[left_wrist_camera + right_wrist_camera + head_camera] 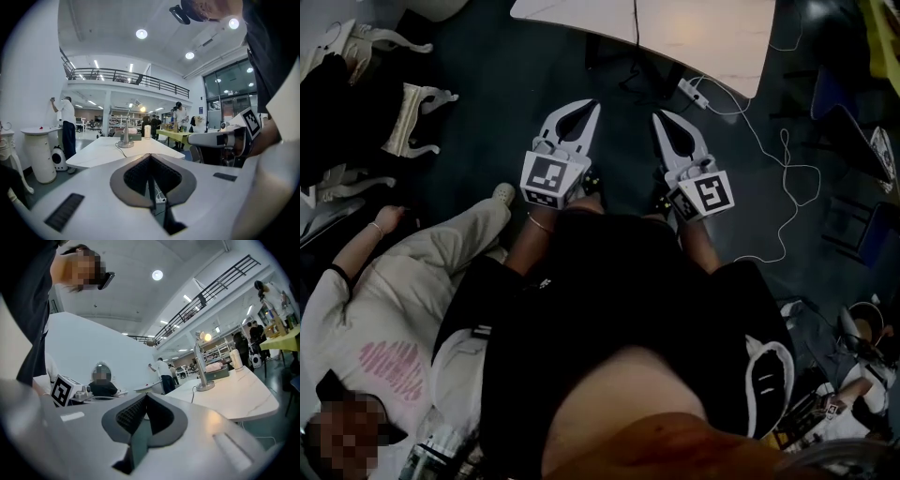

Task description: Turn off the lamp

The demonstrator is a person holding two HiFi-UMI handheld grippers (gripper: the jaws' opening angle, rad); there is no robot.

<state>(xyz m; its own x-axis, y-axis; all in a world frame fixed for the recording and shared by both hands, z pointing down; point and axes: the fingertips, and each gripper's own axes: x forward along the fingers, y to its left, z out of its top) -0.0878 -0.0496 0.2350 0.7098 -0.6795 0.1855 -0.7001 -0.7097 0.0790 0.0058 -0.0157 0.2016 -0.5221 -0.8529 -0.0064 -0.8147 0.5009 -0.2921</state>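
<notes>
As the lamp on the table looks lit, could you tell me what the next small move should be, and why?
Probably bring the right gripper closer to the lamp: its head glows, it stands far across the table, and the gripper, shut and empty, is short of its edge.

Things counted, by kind

There are two grippers, the left gripper (593,106) and the right gripper (657,117); one white table (703,37); one desk lamp (205,386); one power strip (692,91); one seated person (384,328).

table (703,37) cut off by head view's top edge; lamp (200,364) switch too small to tell
</notes>
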